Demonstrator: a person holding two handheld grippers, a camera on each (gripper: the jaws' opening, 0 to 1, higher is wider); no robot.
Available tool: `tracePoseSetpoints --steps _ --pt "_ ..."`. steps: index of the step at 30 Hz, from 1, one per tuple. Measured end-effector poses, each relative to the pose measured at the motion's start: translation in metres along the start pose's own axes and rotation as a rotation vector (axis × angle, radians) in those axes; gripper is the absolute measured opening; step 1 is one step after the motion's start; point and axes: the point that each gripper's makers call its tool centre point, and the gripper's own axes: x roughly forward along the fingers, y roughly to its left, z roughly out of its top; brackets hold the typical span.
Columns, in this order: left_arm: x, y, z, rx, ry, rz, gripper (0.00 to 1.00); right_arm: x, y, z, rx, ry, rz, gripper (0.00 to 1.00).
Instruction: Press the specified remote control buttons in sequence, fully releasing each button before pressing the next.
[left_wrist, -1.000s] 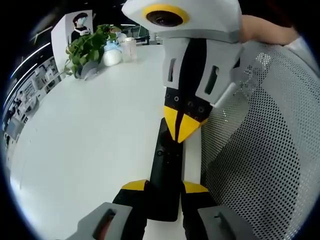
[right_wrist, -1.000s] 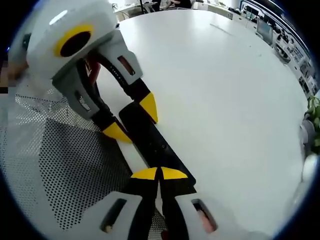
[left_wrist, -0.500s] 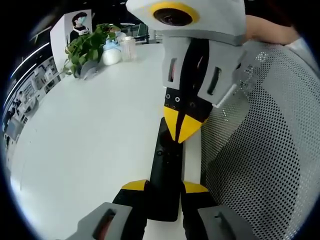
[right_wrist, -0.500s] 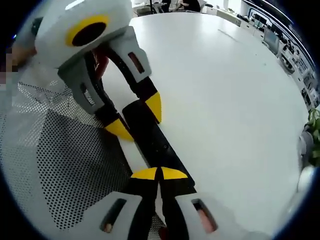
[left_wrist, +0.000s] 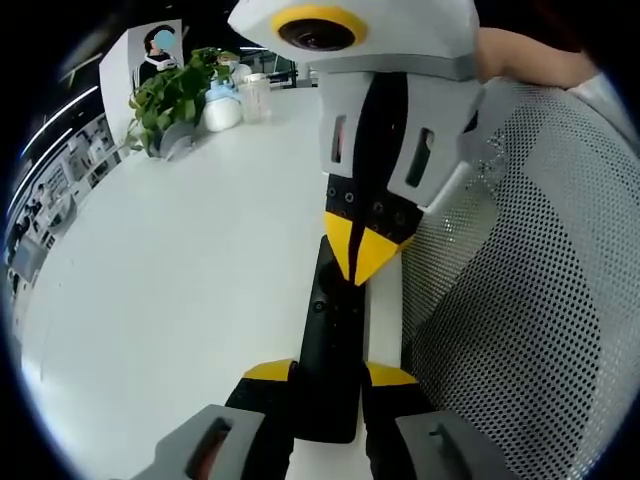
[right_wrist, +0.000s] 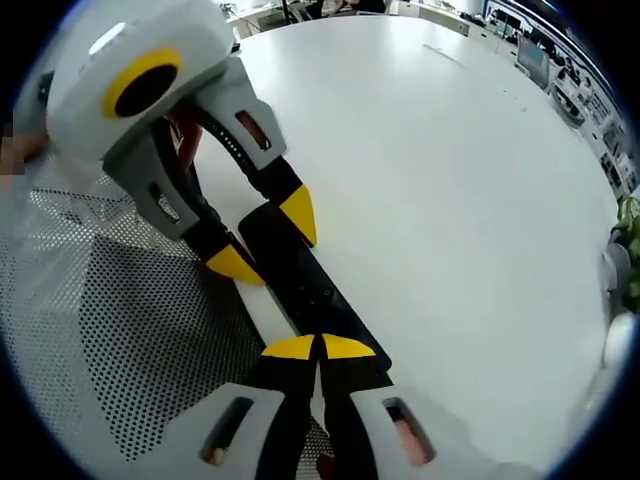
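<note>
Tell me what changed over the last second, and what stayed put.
Very little. The right gripper, jaws shut with its yellow tips pointed down on the slim black remote control, rocked slightly away and came back to nearly the same pose. The left gripper keeps its jaws on either side of the remote's end. The remote on the white round table and the potted green plant stayed put.

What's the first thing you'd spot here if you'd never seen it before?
Two grey grippers with yellow tips meet over a long black remote control at the edge of a white table. The left gripper clamps one end, and the shut right gripper points its tips down at the remote's middle. A leafy green plant stands at the table's far side.
</note>
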Motion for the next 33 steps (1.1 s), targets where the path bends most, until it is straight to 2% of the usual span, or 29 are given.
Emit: tracePoseSetpoints --steps 33 --pt "0.0003 0.0007 0.0007 -0.001 -0.006 0.003 0.25 -0.0007 -0.0079 0.0019 -0.031 0.009 -0.061 0.0"
